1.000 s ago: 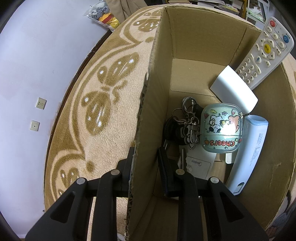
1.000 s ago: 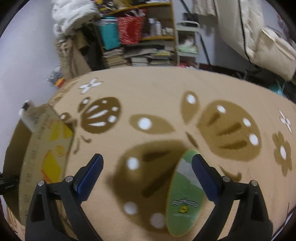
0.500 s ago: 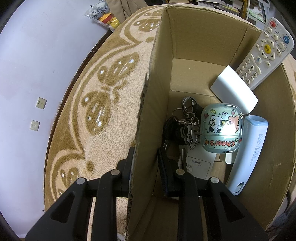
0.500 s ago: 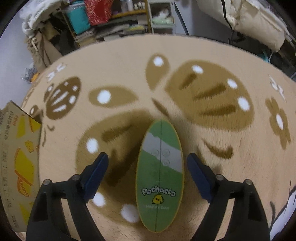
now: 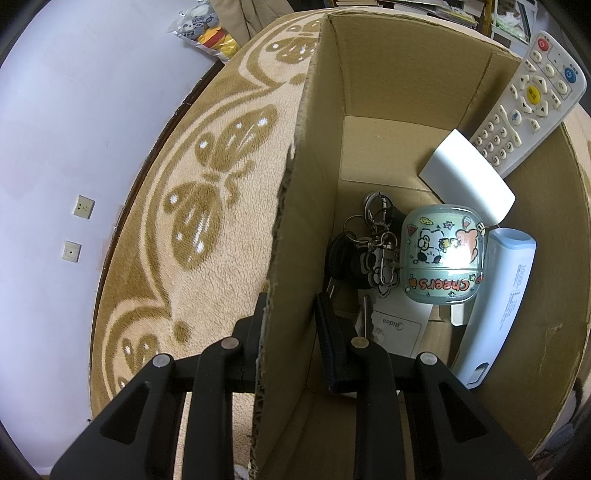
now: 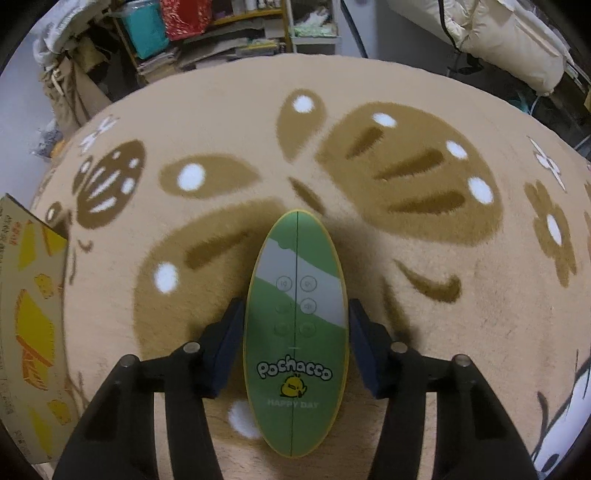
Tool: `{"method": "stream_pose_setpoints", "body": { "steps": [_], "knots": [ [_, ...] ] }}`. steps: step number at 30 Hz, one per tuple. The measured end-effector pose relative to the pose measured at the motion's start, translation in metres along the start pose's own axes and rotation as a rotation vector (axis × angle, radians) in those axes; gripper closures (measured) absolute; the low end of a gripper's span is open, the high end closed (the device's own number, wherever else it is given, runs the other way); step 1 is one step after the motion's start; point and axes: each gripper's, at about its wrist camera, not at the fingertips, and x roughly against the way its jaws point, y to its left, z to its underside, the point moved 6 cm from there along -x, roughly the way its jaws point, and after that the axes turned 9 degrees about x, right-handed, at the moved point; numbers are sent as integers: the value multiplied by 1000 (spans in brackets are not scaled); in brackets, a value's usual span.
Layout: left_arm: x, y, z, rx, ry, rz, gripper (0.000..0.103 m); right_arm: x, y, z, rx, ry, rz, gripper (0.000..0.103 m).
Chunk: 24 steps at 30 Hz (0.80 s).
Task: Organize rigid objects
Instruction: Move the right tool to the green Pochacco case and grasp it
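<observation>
Right tool (image 6: 295, 347) closing around the remote (image 6: 295, 332); its slick curved edges could squirt out. Left tool (image 5: 290, 332) pinches the box wall (image 5: 295, 280).

Keys (image 5: 373, 251) left of case (image 5: 443, 254)

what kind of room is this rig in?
Most likely a lived-in home room, maybe a bedroom or storage corner. A butterfly-patterned plush blanket covers the work surface, cluttered shelves stand behind, and the cardboard box holds household bits: remote, keys.
</observation>
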Motion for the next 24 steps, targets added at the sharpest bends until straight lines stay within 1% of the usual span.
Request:
{"method": "stream_pose_setpoints", "body": {
  "steps": [4, 17, 21, 24],
  "knots": [
    [0, -1, 0, 0, 1, 1, 79, 6, 12, -5, 18, -34, -44, 44],
    [0, -2, 0, -5, -1, -4, 79, 18, 43, -16, 69, -99, -127, 44],
    [1, -3, 0, -4, 0, -2, 79, 29, 56, -20, 71, -120, -197, 44],
    [0, -2, 0, -4, 0, -3, 79, 40, 69, -24, 101, -149, -220, 44]
  ]
}}
